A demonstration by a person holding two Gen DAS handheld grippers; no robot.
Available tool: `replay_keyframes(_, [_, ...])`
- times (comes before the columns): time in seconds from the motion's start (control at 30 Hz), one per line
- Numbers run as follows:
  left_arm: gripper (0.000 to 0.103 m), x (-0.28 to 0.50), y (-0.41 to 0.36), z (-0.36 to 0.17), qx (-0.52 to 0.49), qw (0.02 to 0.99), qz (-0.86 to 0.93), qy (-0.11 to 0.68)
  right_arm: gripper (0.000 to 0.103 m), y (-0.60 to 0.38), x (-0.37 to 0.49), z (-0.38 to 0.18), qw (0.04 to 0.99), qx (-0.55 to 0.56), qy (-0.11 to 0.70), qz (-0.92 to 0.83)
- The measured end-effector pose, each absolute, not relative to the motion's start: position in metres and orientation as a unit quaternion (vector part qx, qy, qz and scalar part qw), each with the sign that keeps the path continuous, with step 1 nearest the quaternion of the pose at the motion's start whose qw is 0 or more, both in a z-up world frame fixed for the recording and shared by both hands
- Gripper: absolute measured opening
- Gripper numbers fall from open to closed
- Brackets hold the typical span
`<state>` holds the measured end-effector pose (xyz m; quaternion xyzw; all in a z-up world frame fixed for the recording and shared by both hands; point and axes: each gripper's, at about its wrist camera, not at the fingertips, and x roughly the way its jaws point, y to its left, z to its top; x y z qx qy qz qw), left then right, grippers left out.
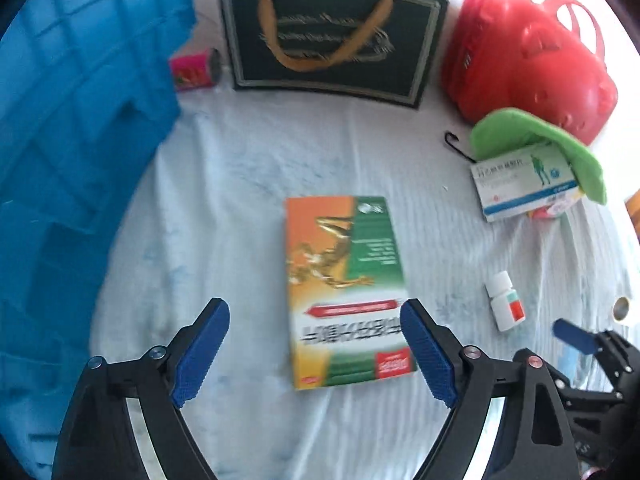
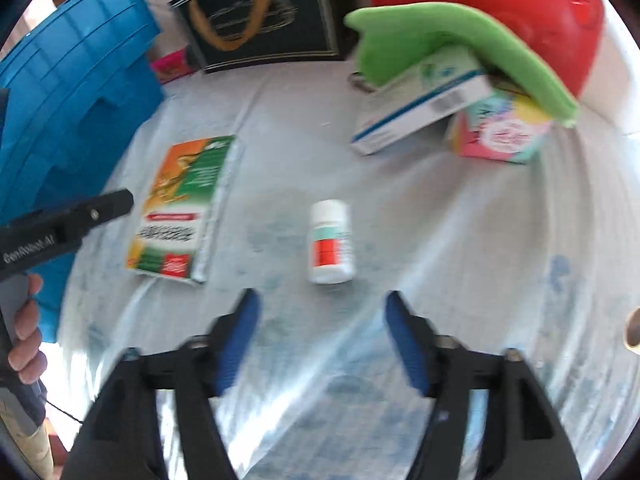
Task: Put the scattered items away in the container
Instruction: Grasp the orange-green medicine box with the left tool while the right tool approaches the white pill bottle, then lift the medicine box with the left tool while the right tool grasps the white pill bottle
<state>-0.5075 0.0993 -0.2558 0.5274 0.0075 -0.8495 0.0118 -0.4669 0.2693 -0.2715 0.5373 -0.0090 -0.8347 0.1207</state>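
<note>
Both jaws stand apart and hold nothing. The left hand-held gripper (image 1: 315, 346) frames the orange-green box (image 1: 346, 292) at frame centre; the right hand-held gripper (image 2: 322, 338) faces the white bottle (image 2: 331, 242). The blue container (image 1: 76, 140) stands at the left. Likely next: each closes squarely on its item.

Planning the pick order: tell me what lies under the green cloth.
The green cloth drapes over a white-and-blue box, which leans on a pink-and-teal box. Anything further beneath is covered.
</note>
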Motion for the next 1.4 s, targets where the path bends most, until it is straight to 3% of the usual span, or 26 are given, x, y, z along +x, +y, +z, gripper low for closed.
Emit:
replay_keyframes(0.1, [0.088,-0.514,0.115,-0.264,0.541,0.014,-0.841,0.000,0.076,0.280,-0.472,-0.273,0.119,0.537,-0.007,-0.835])
replay_keyframes(0.17, [0.088,-0.518,0.125,-0.270,0.549,0.016,-0.835,-0.005,0.083,0.284,-0.477,-0.274,0.119,0.536,-0.007,-0.836])
replay_keyframes(0.43, [0.093,-0.531,0.141,-0.296,0.566,0.046,-0.822,-0.046,0.084,0.295,-0.486,-0.278,0.128,0.538,-0.002,-0.833])
replay_keyframes(0.57, [0.098,-0.534,0.124,-0.303,0.580,0.039,-0.813,0.000,0.084,0.289,-0.489,-0.283,0.129,0.540,-0.001,-0.831])
replay_keyframes(0.7, [0.088,-0.526,0.115,-0.299,0.578,0.035,-0.815,0.024,0.084,0.284,-0.490,-0.283,0.133,0.538,0.001,-0.832])
replay_keyframes(0.77, [0.088,-0.519,0.116,-0.296,0.572,0.033,-0.819,0.015,0.074,0.280,-0.491,-0.286,0.130,0.541,0.009,-0.831])
replay_keyframes(0.97, [0.087,-0.500,0.120,-0.287,0.565,0.024,-0.824,0.011,0.060,0.276,-0.492,-0.286,0.116,0.535,0.025,-0.836])
replay_keyframes(1.07, [0.087,-0.491,0.122,-0.281,0.564,0.021,-0.826,0.007,0.035,0.274,-0.493,-0.289,0.107,0.533,0.040,-0.838])
replay_keyframes(1.17, [0.087,-0.480,0.126,-0.271,0.556,0.017,-0.831,0.004,0.029,0.275,-0.490,-0.284,0.104,0.530,0.038,-0.841])
replay_keyframes(1.4, [0.087,-0.452,0.135,-0.256,0.541,0.006,-0.841,-0.003,0.028,0.282,-0.472,-0.264,0.109,0.524,0.031,-0.844])
